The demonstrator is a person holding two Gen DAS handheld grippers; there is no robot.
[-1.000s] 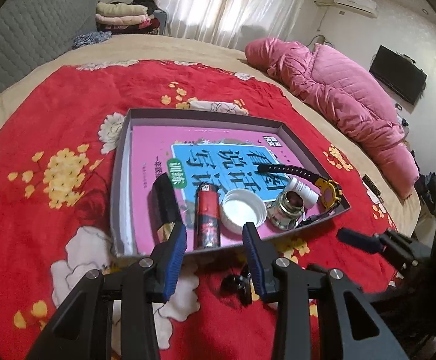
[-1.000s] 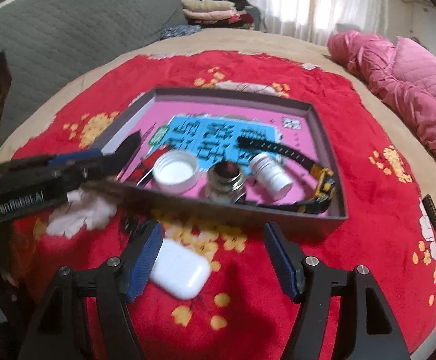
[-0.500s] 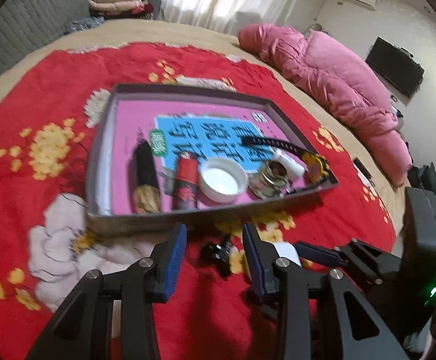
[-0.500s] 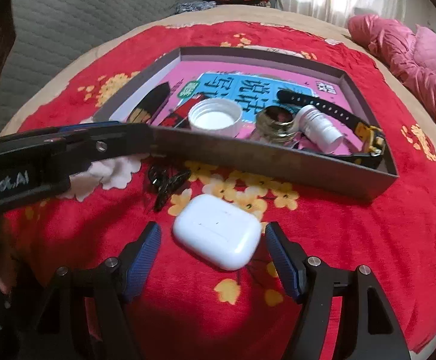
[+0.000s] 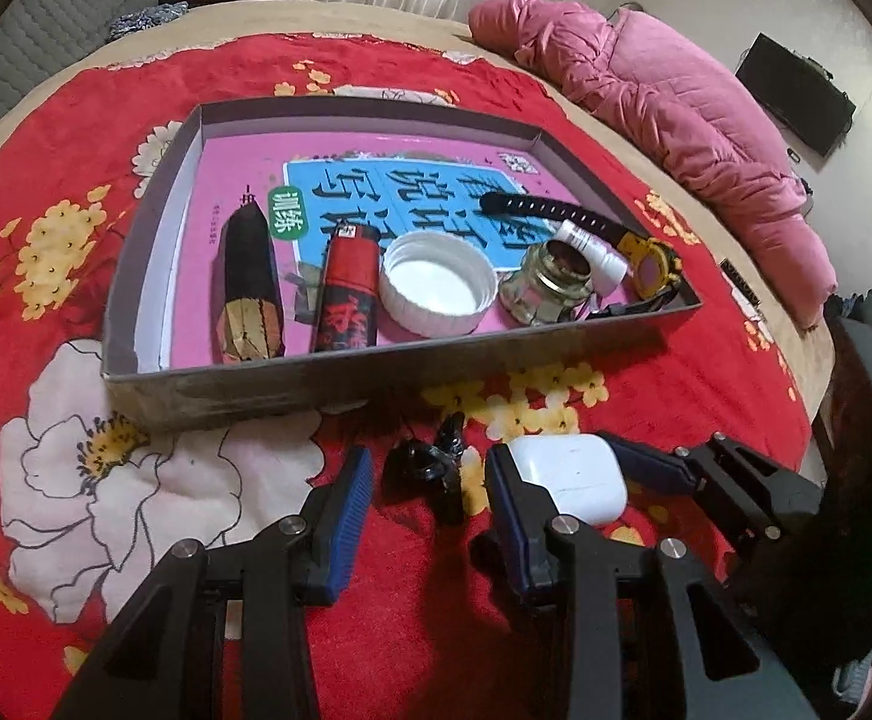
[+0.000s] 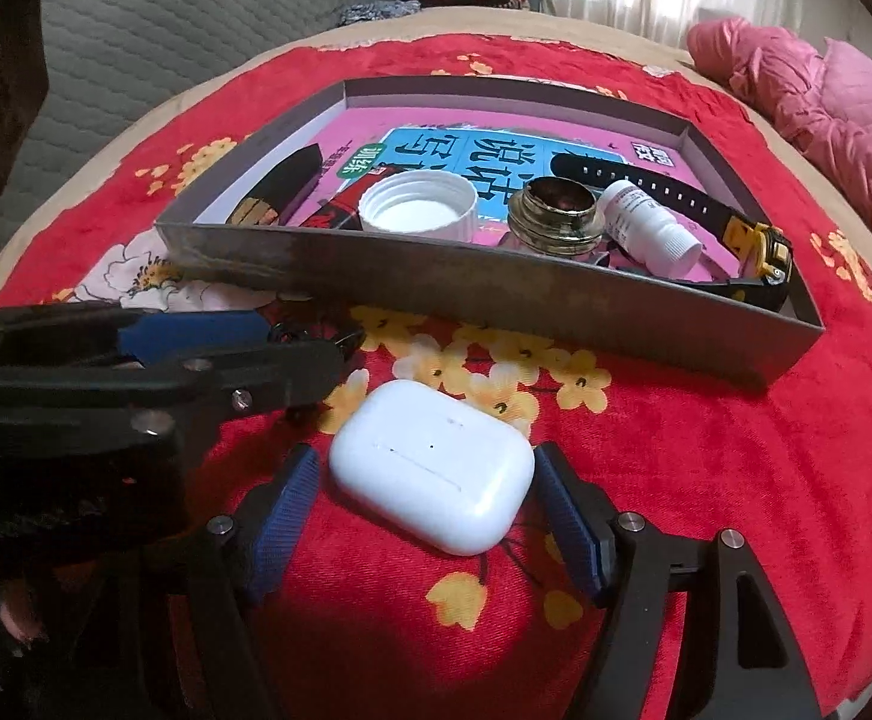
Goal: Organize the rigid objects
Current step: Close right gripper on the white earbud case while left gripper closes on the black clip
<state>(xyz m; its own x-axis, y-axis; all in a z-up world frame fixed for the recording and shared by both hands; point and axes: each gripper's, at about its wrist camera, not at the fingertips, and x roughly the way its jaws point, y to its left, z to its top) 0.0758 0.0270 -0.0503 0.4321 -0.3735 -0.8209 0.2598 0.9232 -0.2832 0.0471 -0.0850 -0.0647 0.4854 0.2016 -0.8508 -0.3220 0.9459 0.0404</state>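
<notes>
On the red flowered blanket (image 5: 63, 138) lies a shallow grey box (image 5: 243, 384) lined with a pink and blue book cover. Inside it, from left to right in the left wrist view, are a dark faceted tube (image 5: 246, 288), a red lighter (image 5: 347, 288), a white cap (image 5: 437, 283) lying open side up, a small glass jar (image 5: 547, 288), a small white bottle (image 5: 592, 251) on its side, and a watch (image 5: 652, 261) with a black strap and yellow case.

In front of the box's near wall, the left gripper (image 5: 426, 501) sits low over the blanket with its blue-padded fingers (image 5: 345, 516) apart, one on each side of a small black clip (image 5: 429, 462) but not closed on it. The clip lies on the blanket just outside the box.

Just to the right of the clip lies a white earbud case (image 6: 432, 474), also on the blanket outside the box. The right gripper (image 6: 426, 516) brackets it, fingers (image 6: 282, 516) spread wide with a pad near each end of the case; whether the pads touch it cannot be told.

Far right, a pink quilt (image 5: 676, 96) is heaped on the bed.
</notes>
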